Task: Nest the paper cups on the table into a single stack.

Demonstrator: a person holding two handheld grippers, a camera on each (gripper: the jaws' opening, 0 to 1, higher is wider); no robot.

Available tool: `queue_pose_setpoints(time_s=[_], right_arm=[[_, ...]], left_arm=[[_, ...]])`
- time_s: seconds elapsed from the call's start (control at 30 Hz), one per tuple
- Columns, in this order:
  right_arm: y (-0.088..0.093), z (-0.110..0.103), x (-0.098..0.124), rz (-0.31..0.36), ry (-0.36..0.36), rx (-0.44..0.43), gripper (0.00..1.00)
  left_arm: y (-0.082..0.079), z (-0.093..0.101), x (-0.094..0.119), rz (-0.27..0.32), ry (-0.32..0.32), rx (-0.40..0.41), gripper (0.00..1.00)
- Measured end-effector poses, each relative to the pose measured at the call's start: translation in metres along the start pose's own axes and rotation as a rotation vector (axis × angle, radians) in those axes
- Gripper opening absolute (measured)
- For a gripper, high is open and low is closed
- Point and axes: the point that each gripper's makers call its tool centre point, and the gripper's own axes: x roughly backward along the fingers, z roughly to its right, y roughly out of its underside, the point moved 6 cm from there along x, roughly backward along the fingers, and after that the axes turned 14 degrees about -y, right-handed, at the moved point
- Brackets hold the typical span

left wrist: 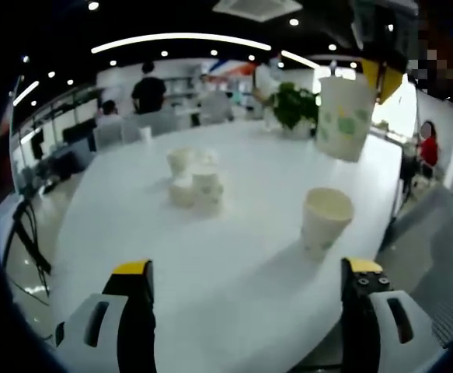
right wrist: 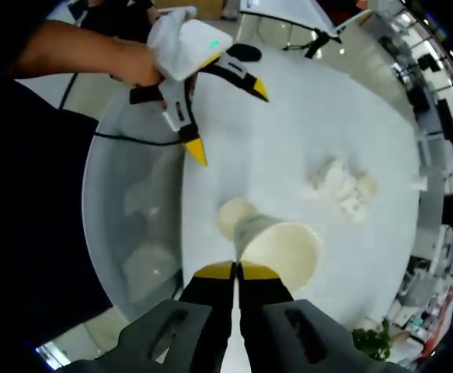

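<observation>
White table [left wrist: 234, 295], my right gripper [right wrist: 236, 270] pinched shut on a patterned paper cup [right wrist: 277, 249] held above 1 upright paper cup [left wrist: 325, 221], my left gripper [left wrist: 245, 272] wide open, empty.

- Open counter [left wrist: 234, 272] is seen between the left gripper [left wrist: 245, 280], whose jaws are spread wide, and a cluster of paper cups [left wrist: 195, 183] farther off.
- One upright cup [left wrist: 325, 221] stands ahead to the right, apart from the cluster.
- Above it, a cup [left wrist: 343, 116] is held in the air by the right gripper [right wrist: 236, 268].
- A potted plant [left wrist: 292, 105] is set at the far edge.
</observation>
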Motion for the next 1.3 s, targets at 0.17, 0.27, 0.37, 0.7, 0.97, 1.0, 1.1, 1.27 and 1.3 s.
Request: queue_pose_setpoints(time_s=[0.17, 0.27, 0.37, 0.7, 0.97, 1.0, 1.1, 1.27, 1.3], right_arm=[[-0.001, 0.002, -0.008, 0.001, -0.016, -0.012, 0.0], [0.001, 0.005, -0.013, -0.002, -0.016, -0.023, 0.0], [0.002, 0.005, -0.016, 0.002, -0.026, -0.033, 0.0], [0.001, 0.007, -0.032, 0.018, -0.057, -0.065, 0.0], [0.001, 0.009, -0.043, 0.022, -0.079, -0.096, 0.0], [0.001, 0.009, -0.045, 0.023, -0.082, -0.1, 0.0], [0.0, 0.009, -0.048, 0.027, -0.092, -0.107, 0.0], [-0.002, 0.014, -0.055, 0.033, -0.103, -0.118, 0.0], [-0.002, 0.015, -0.057, 0.033, -0.104, -0.124, 0.0]], left_arm=[[0.0, 0.0, 0.0, 0.0, 0.001, 0.003, 0.98], [0.0, 0.0, 0.0, 0.001, 0.003, 0.006, 0.98], [0.0, 0.0, 0.0, 0.001, 0.003, 0.006, 0.98], [-0.001, 0.0, 0.0, 0.008, -0.001, 0.008, 0.98], [-0.001, -0.002, 0.001, 0.011, -0.007, 0.016, 0.98], [-0.001, -0.002, 0.001, 0.011, -0.007, 0.016, 0.98], [-0.001, -0.002, 0.001, 0.011, -0.008, 0.017, 0.98], [-0.001, -0.003, 0.001, 0.013, -0.01, 0.022, 0.98], [-0.001, -0.003, 0.001, 0.013, -0.01, 0.023, 0.98]])
